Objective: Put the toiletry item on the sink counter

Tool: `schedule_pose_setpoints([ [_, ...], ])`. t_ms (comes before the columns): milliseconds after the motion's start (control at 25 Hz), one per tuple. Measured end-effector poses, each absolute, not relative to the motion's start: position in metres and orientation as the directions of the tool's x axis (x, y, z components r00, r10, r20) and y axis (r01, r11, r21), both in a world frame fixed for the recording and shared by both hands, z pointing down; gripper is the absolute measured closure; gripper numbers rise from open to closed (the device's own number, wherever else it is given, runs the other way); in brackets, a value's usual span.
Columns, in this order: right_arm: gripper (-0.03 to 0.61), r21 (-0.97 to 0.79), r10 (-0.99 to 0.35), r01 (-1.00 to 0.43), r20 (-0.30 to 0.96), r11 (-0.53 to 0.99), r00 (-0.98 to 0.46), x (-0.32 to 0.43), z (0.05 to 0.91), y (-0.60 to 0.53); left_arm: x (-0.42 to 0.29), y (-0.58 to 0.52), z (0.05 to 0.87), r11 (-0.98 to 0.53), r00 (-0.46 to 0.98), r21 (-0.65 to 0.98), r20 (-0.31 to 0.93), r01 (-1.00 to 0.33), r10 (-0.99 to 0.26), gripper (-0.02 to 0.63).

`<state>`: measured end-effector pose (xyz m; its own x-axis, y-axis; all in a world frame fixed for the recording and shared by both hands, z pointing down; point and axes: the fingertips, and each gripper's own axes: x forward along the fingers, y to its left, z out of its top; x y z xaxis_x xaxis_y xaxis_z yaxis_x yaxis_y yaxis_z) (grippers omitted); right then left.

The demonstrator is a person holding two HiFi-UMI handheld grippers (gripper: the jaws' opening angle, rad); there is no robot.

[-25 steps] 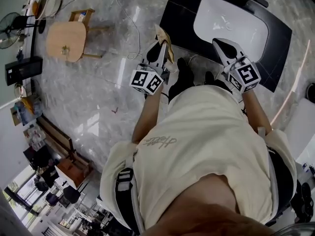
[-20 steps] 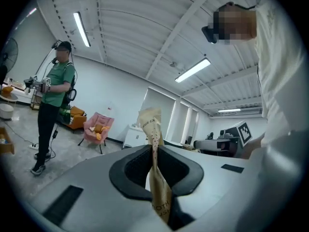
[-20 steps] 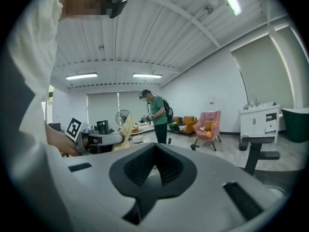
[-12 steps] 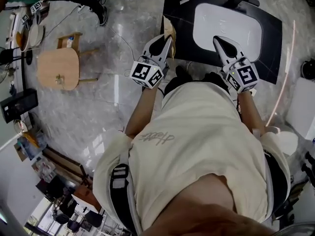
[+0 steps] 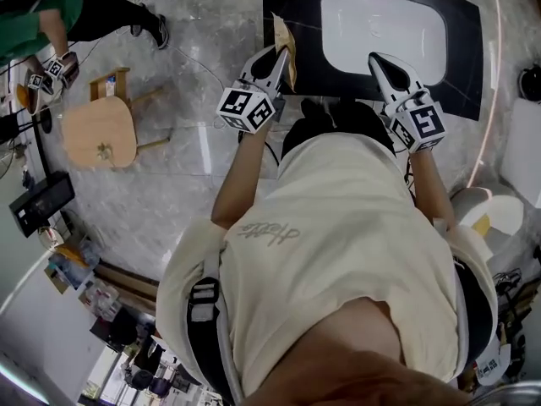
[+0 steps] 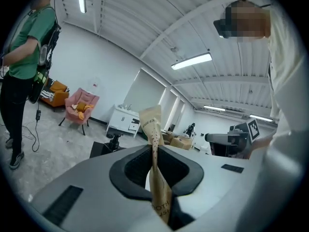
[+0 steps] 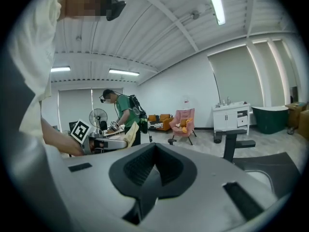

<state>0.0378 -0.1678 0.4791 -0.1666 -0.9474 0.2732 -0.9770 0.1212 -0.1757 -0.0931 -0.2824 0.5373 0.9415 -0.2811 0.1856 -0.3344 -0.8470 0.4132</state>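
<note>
A tan paper toiletry packet [image 6: 154, 129] stands upright between the jaws of my left gripper [image 6: 155, 178], which is shut on it. In the head view the packet [image 5: 285, 49] sticks out past the left gripper [image 5: 275, 62] at the left edge of the black sink counter [image 5: 461, 66]. The white basin [image 5: 385, 28] is set into the counter. My right gripper [image 5: 382, 64] hovers over the basin's near rim, and in its own view its jaws [image 7: 154, 173] are shut on nothing. That view also shows the left gripper [image 7: 99, 143] with the packet [image 7: 130, 134].
A wooden stool [image 5: 101, 129] stands on the marble floor to the left. A person in green [image 5: 42, 11] stands beyond it. A white bin [image 5: 499, 214] sits at the right. A black faucet [image 7: 236, 146] rises at the counter's far side.
Both grippers have moved toward the sink. The left one has carried the packet to the counter's left edge, and the right one now sits over the basin's near rim.
</note>
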Motion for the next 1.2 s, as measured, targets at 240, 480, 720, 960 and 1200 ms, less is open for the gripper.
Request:
schedule_pose_setpoints([
  [240,0.584,-0.221,-0.956,-0.969,0.241,0.115,-0.169,0.079,0.494,-0.164,-0.075,-0.298,0.58,-0.788,0.893,0.432,0.303,-0.439,-0.332,0.577],
  [480,0.584,-0.222,-0.952,-0.965,0.236,0.142,-0.194,0.122,0.494,-0.173,-0.05,-0.305,0.615,-0.747,0.843,0.427,0.422,-0.509,-0.333,0.577],
  [720,0.584,-0.247,-0.943,-0.956,0.25,0.158,-0.22,0.151,0.505,-0.184,-0.037,-0.32,0.672,-0.674,0.747,0.404,0.568,-0.619,-0.346,0.575],
  [960,0.583,-0.274,-0.931,-0.947,0.272,0.166,-0.242,0.172,0.516,-0.184,-0.027,-0.312,0.705,-0.628,0.686,0.395,0.653,-0.671,-0.322,0.575],
  [1200,0.584,-0.296,-0.926,-0.941,0.282,0.167,-0.253,0.187,0.531,-0.191,-0.009,-0.312,0.73,-0.612,0.657,0.395,0.698,-0.685,-0.284,0.575],
])
